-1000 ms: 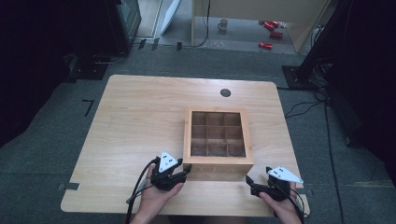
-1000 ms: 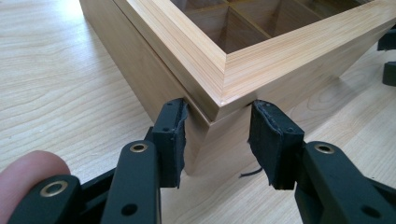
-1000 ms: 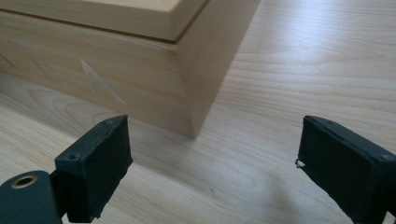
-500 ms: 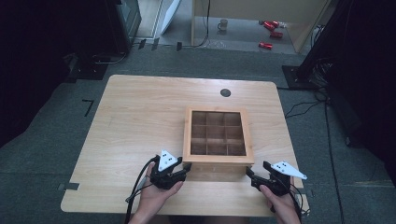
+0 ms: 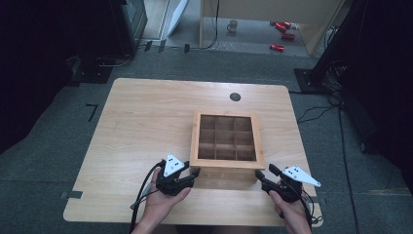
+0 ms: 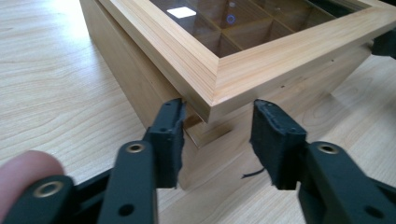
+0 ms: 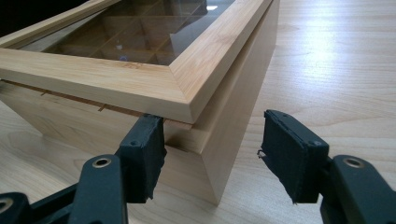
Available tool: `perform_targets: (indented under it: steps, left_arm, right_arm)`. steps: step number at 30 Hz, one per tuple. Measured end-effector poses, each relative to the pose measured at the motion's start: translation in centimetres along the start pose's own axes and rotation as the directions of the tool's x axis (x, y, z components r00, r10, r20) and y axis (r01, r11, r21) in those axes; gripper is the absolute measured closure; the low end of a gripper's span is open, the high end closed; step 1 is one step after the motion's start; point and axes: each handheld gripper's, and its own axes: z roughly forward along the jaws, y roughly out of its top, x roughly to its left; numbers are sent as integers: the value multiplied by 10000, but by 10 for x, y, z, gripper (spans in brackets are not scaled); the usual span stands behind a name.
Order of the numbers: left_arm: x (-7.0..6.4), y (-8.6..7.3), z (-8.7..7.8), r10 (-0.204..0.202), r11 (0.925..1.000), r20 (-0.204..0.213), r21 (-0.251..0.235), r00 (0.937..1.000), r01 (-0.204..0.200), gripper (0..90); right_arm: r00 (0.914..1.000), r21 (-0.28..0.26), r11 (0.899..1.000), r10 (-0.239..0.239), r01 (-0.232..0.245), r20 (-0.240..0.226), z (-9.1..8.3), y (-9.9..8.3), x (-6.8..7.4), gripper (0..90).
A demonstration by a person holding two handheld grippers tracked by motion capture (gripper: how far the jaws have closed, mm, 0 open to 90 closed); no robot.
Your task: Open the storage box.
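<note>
Centrally on the wooden surface (image 5: pixel 146 122), slightly toward your right, sits a square wooden box (image 5: pixel 226 138) with a glass-paned lid over nine compartments in a three-by-three grid. Its near edge faces you.

Your left gripper (image 5: pixel 191 174) sits just off the box's near left corner, held in your left hand (image 5: pixel 163 197), with a cable trailing back toward you. In the left gripper view, its two black padded fingers (image 6: pixel 170 140) are spread apart, and the lid's corner (image 6: pixel 212 100) lies between and just beyond them; the left finger is right at the lid's underside edge, the right finger stands clear of the wood.

Your right gripper (image 5: pixel 266 174) sits just off the near right corner, held in your right hand (image 5: pixel 292 214). In the right gripper view, its fingers (image 7: pixel 144 154) are also spread wide, grasping nothing. The box's corner lies between them, the left finger close under the lid's overhanging rim, the right finger out over bare surface.

Beyond the surface, the grey floor (image 5: pixel 63 131) carries cables, a mug (image 5: pixel 233 25) and red items (image 5: pixel 282 34) near the far wall.
</note>
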Motion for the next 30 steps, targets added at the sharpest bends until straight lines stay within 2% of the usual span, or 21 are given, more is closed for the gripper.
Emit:
perform_targets:
  steps: [4, 8, 16, 22, 26, 30]
  left_arm:
    - [4, -7, -1, 104, 9998, 10, 179, 9999, -104, 475]
    - [20, -22, -6, -123, 9994, -171, 312, 9998, 128, 450]
    - [49, -37, -16, -377, 9979, -813, 493, 9960, 418, 408]
    - [65, -48, -21, -502, 9954, -1266, 745, 9907, 600, 357]
    - [72, -53, -25, -661, 9930, -1369, 879, 9884, 786, 326]
    - [86, -61, -34, -624, 9900, -1840, 1130, 9809, 842, 310]
  right_arm:
    - [9999, -11, 9999, -165, 165, -25, -1, 5, 0, 393]
    - [9998, -239, 9995, -201, 200, -43, -5, 13, 1, 391]
    - [9987, -612, 9970, -470, 481, 183, -6, 29, 3, 373]
    - [9972, -918, 9935, -646, 679, 384, -6, 48, 4, 373]
    - [9966, -1048, 9916, -717, 757, 415, -7, 59, 5, 365]
    - [9919, -1053, 9876, -1101, 1164, 635, -5, 74, 6, 365]
